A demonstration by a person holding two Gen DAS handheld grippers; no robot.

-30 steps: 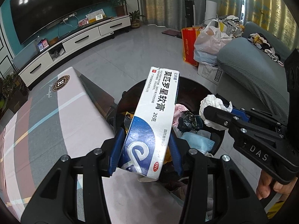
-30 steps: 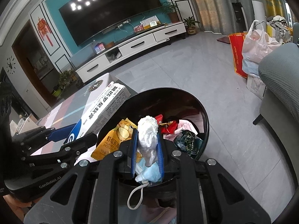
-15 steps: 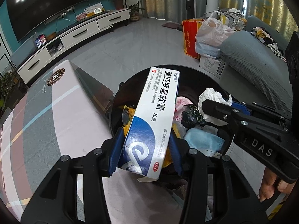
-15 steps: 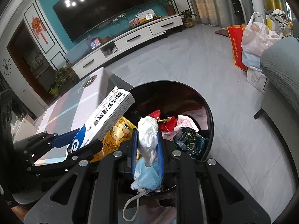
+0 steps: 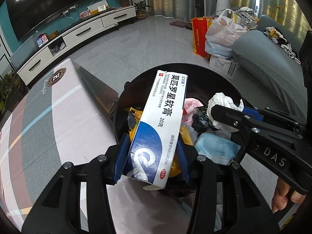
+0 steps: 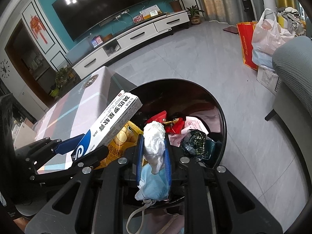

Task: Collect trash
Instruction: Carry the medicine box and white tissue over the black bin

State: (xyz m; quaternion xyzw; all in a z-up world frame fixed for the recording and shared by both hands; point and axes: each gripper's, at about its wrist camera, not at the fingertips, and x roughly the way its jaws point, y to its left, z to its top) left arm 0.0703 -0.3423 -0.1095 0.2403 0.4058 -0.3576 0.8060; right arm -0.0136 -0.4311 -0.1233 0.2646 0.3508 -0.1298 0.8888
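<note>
My left gripper [image 5: 151, 157] is shut on a long white and blue medicine box [image 5: 159, 128], which points out over the black round trash bin [image 5: 212, 70]. In the right wrist view the same box [image 6: 111, 124] slants above the bin's left rim [image 6: 222, 120]. My right gripper [image 6: 154, 156] is shut on a crumpled white tissue [image 6: 155, 142] together with a light blue face mask [image 6: 154, 185] that hangs below its fingers. Both grippers hover over the bin, which holds wrappers and papers. The tissue [image 5: 222, 105] shows at the right in the left wrist view.
A table with a pink and grey cloth [image 5: 48, 120] stands left of the bin. A grey sofa [image 5: 273, 72] lies to the right, with plastic and red bags [image 5: 218, 33] on the floor beyond. A white TV cabinet [image 6: 136, 37] lines the far wall. A hand [image 5: 282, 197] grips the right tool.
Both grippers have sunk a little toward the bin, which looks larger now. The box, tissue and mask stay held as before.
</note>
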